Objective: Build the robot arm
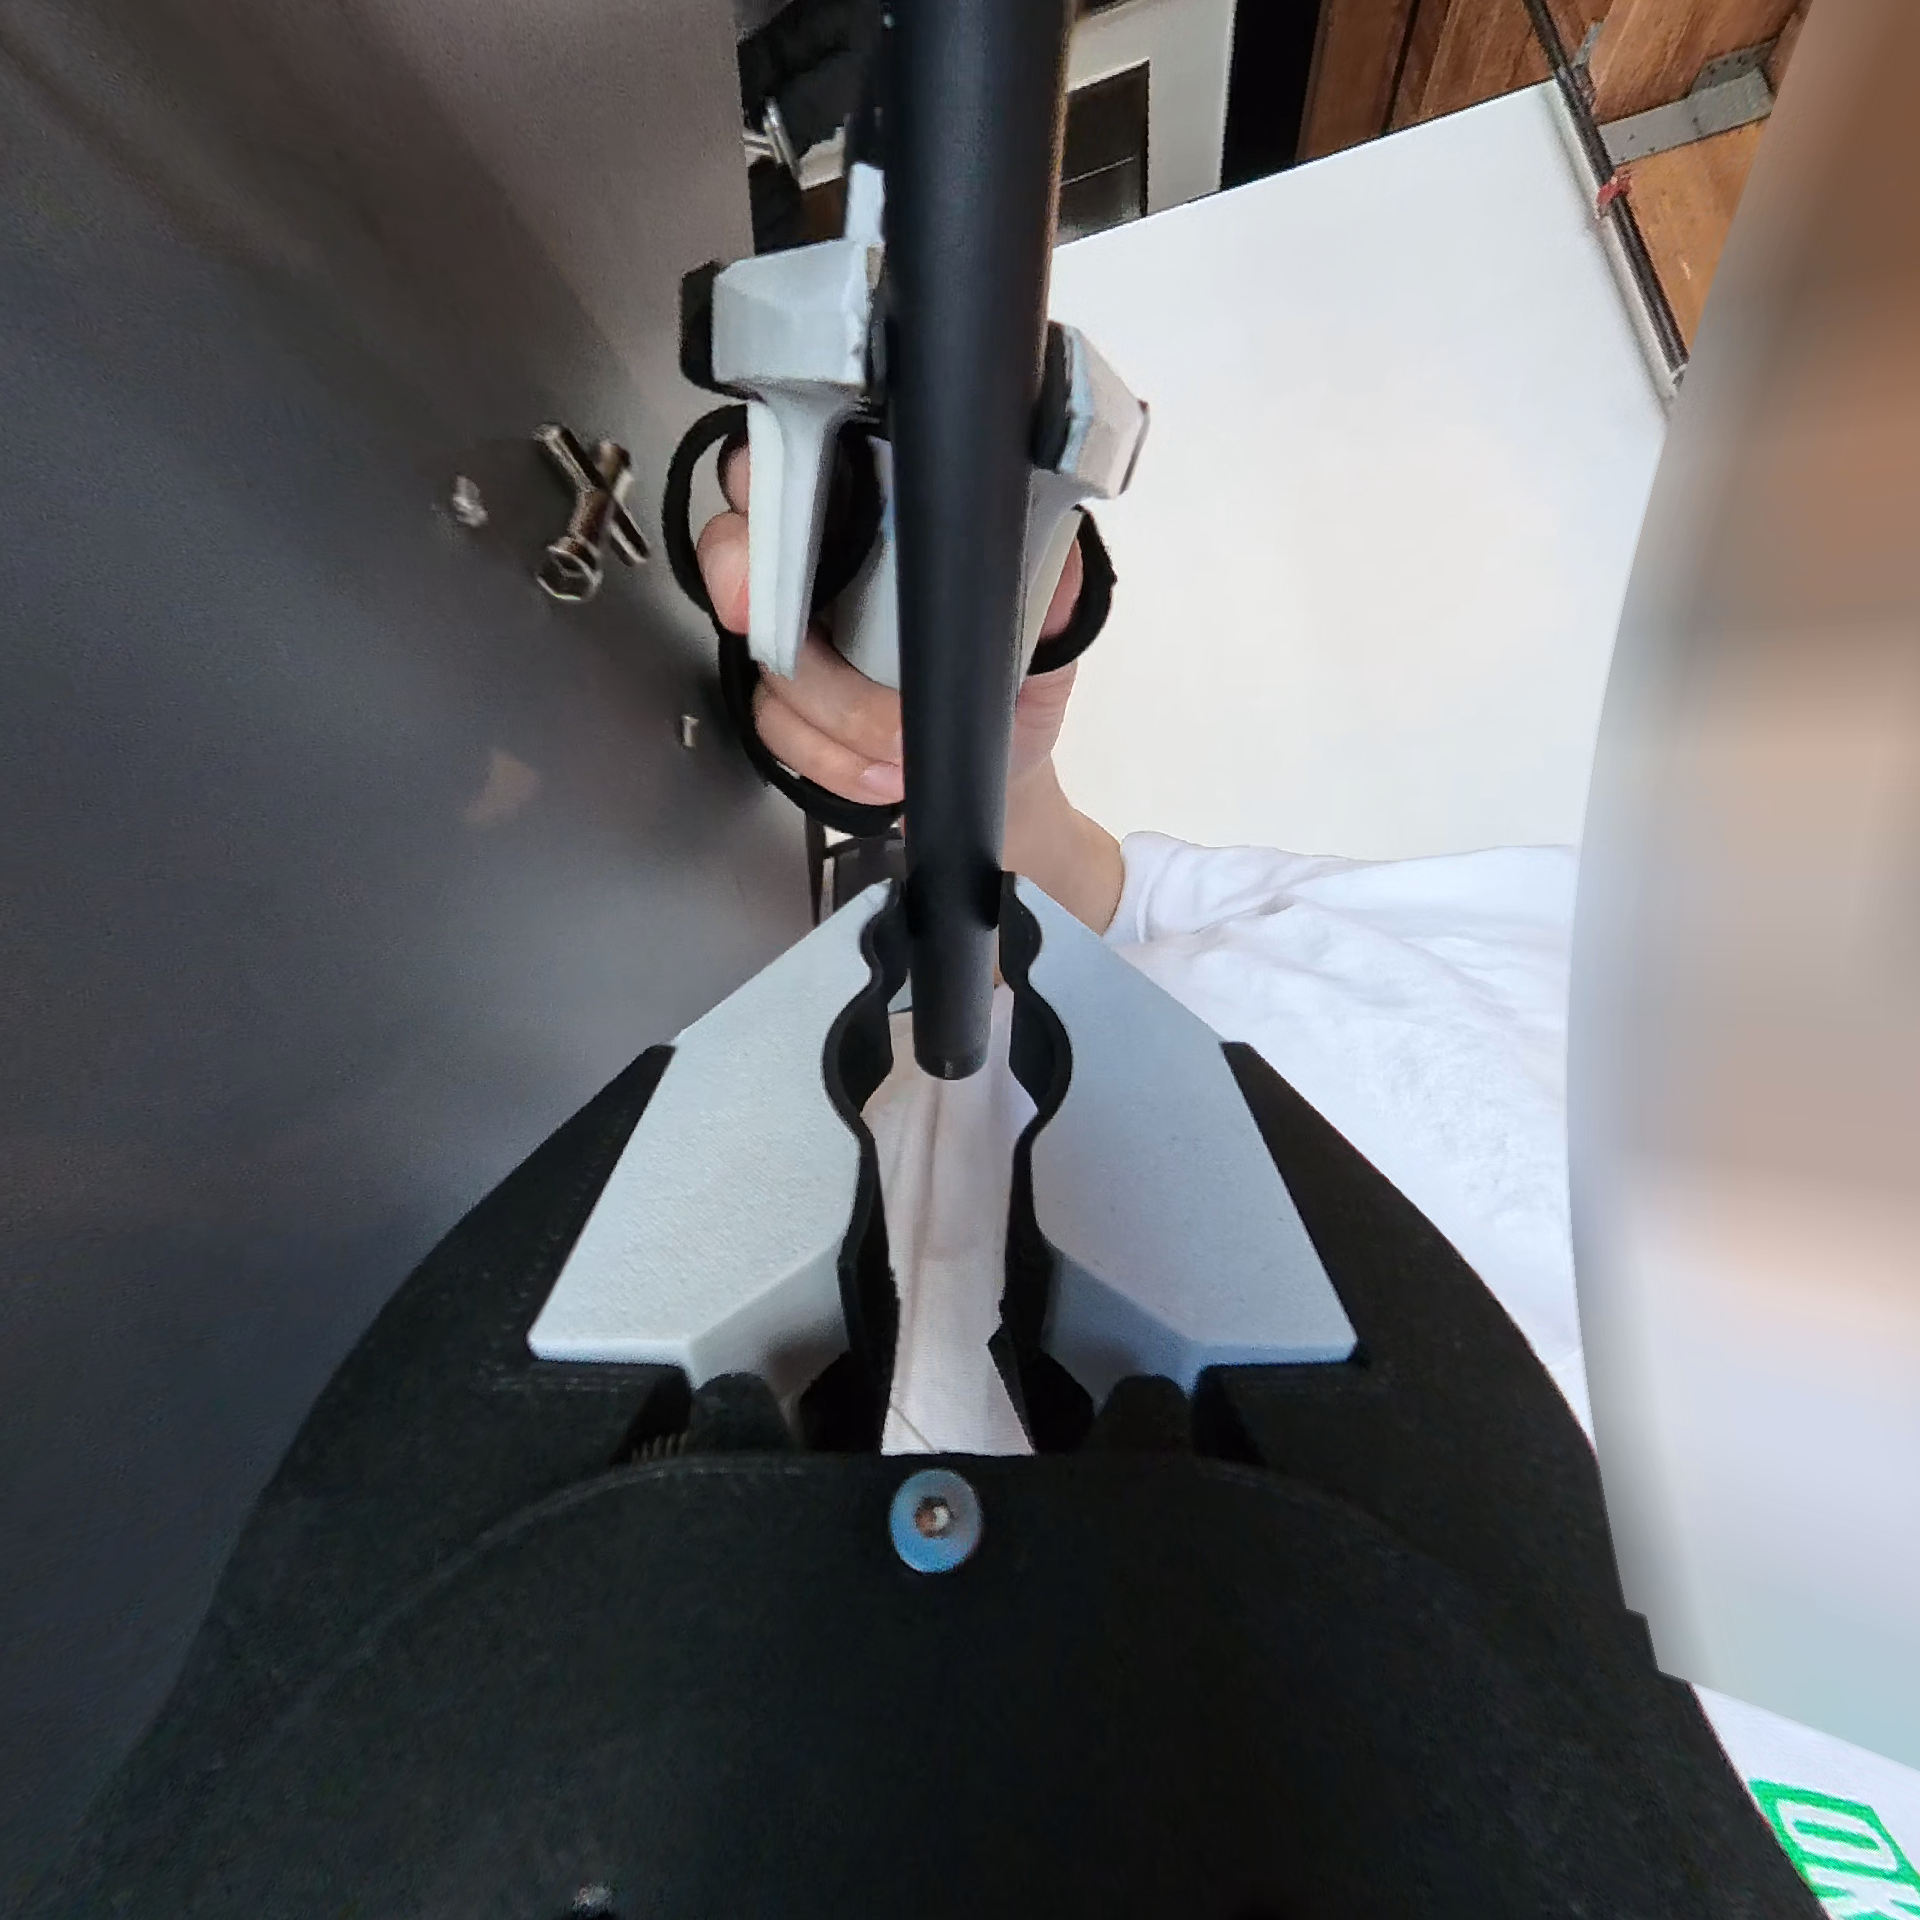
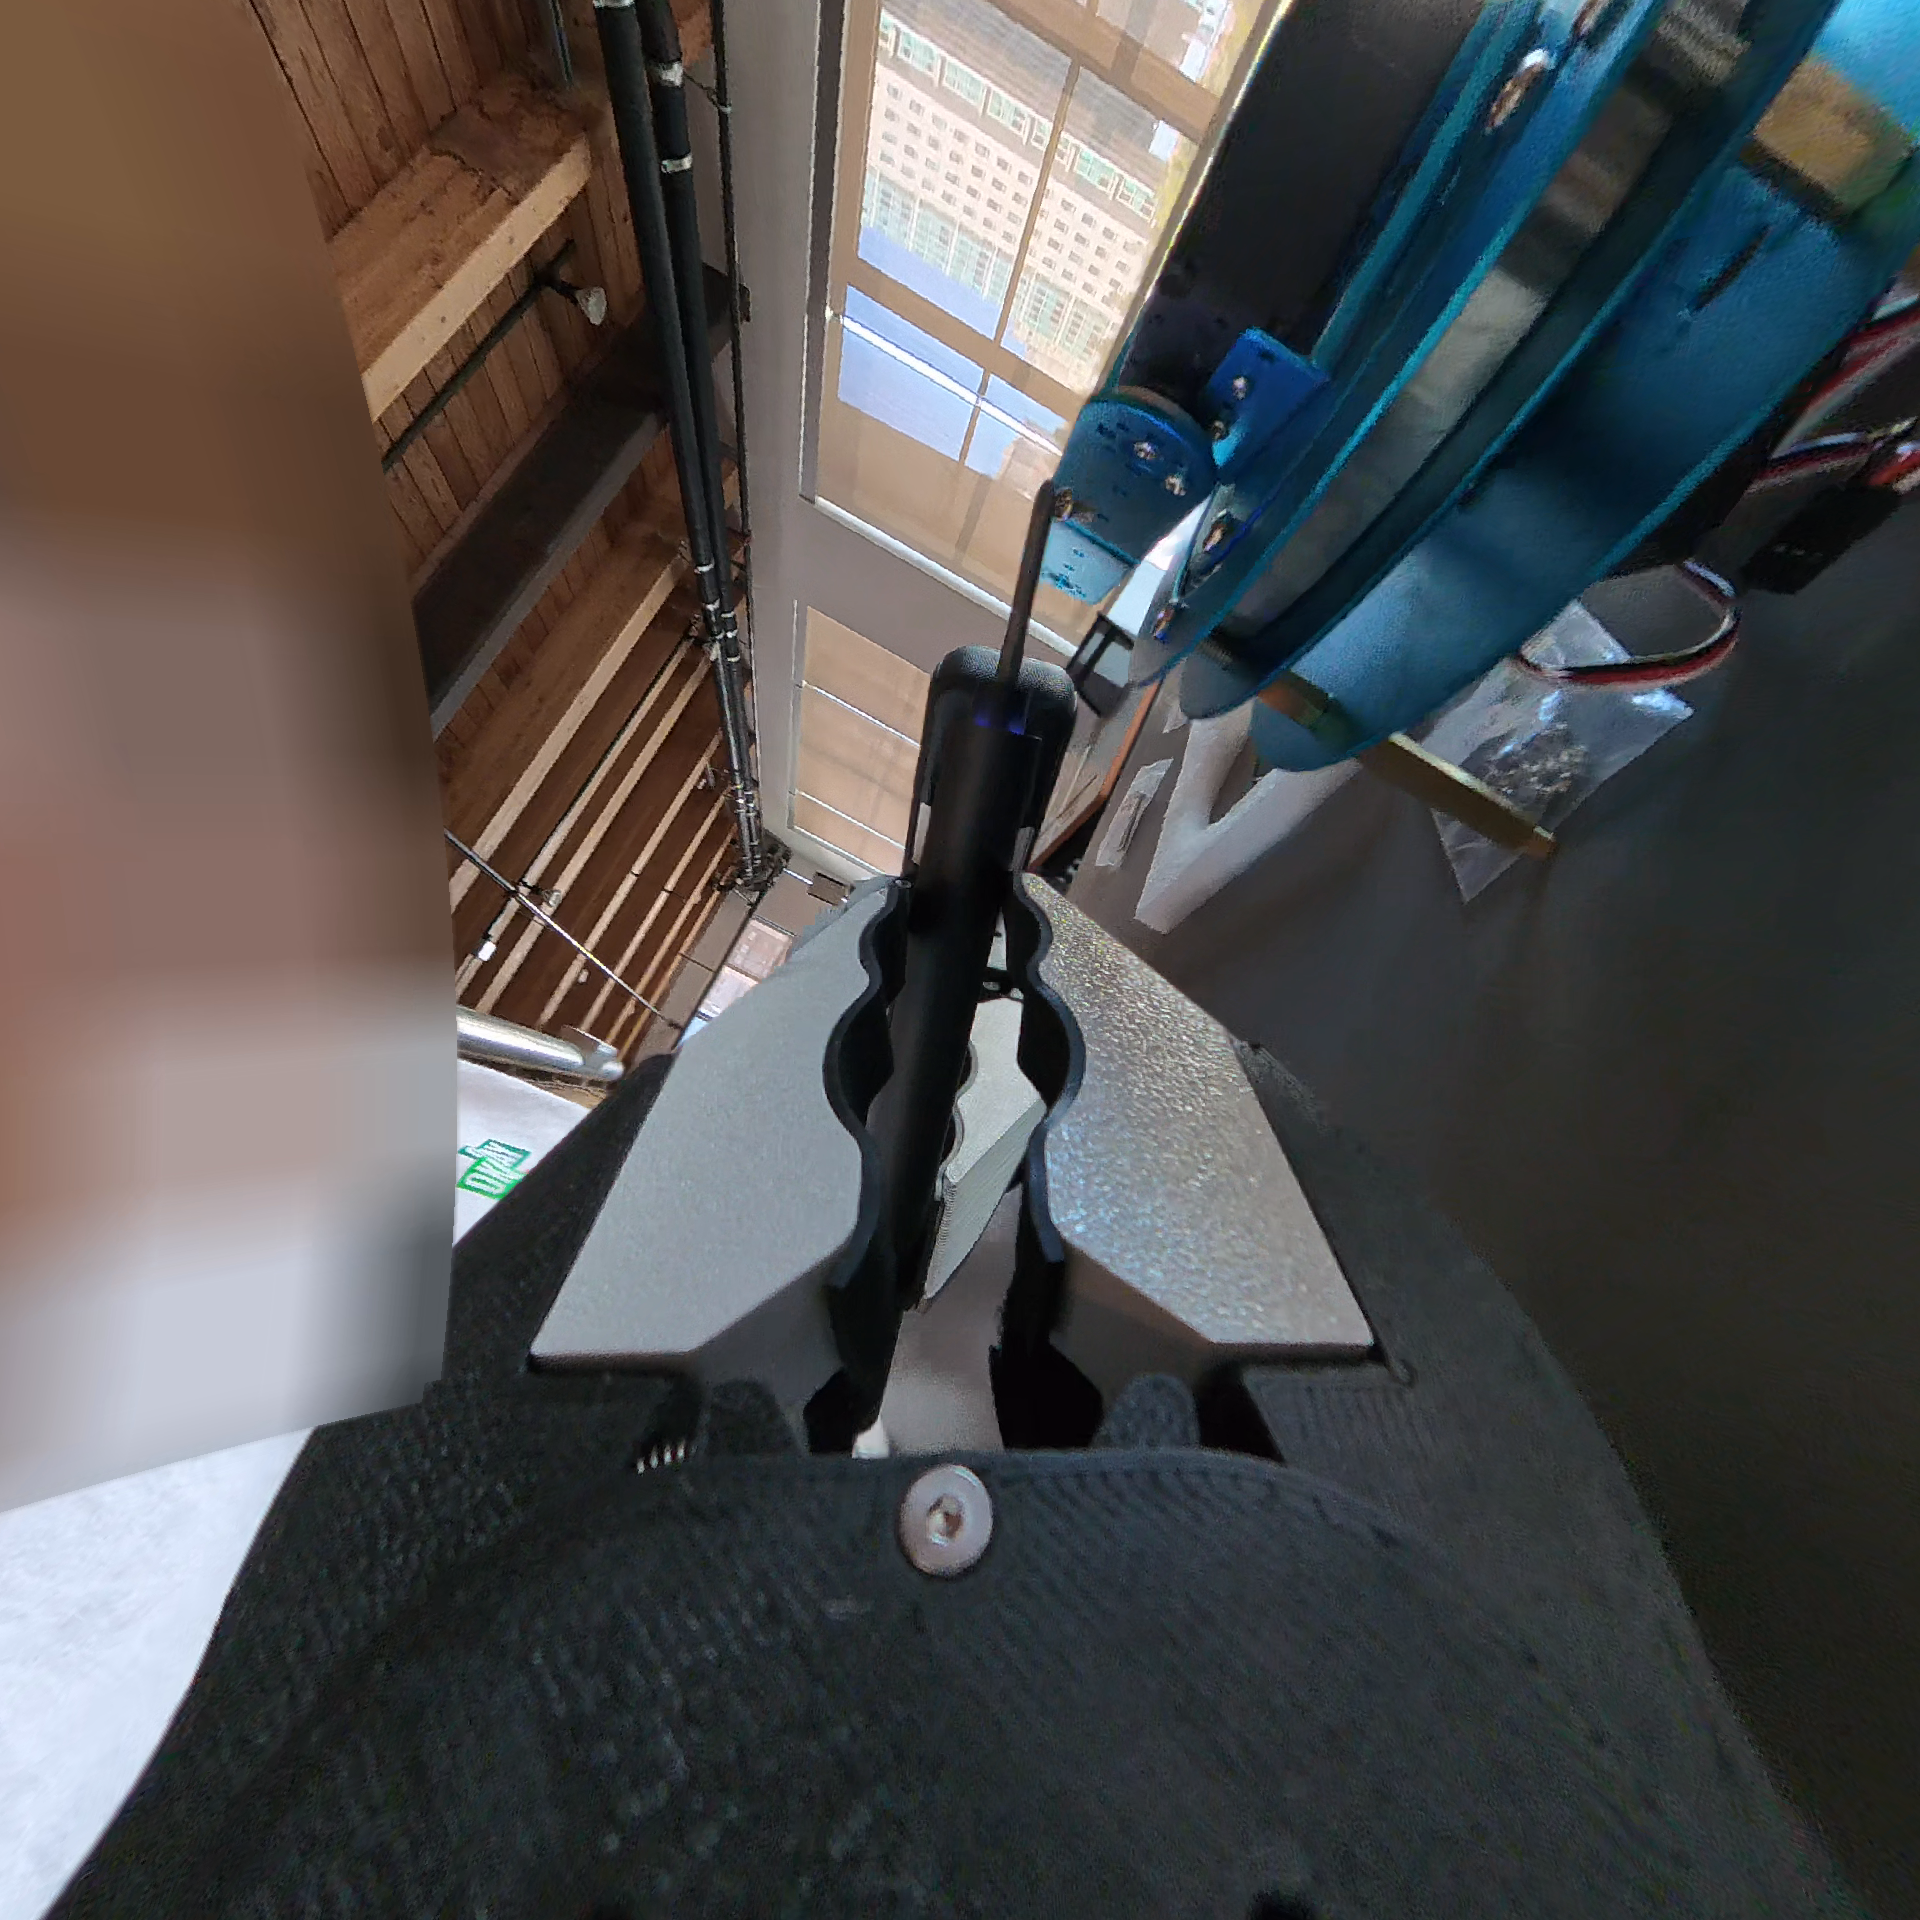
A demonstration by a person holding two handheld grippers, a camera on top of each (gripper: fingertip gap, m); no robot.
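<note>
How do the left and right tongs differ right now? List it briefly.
Left tongs pinch the black driver's blunt rear end at their tips; right tongs clamp it nearer the bit. Left tongs face a dark surface with loose screws; right tongs face a blue part. Both are shut on the same driver.

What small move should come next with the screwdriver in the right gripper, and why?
Probably ease the right gripper forward slightly so the bit seats in the screw on the blue bracket. The bit's tip sits right beside that screw, seemingly not yet engaged, while the left gripper also clamps the black screwdriver.
</note>
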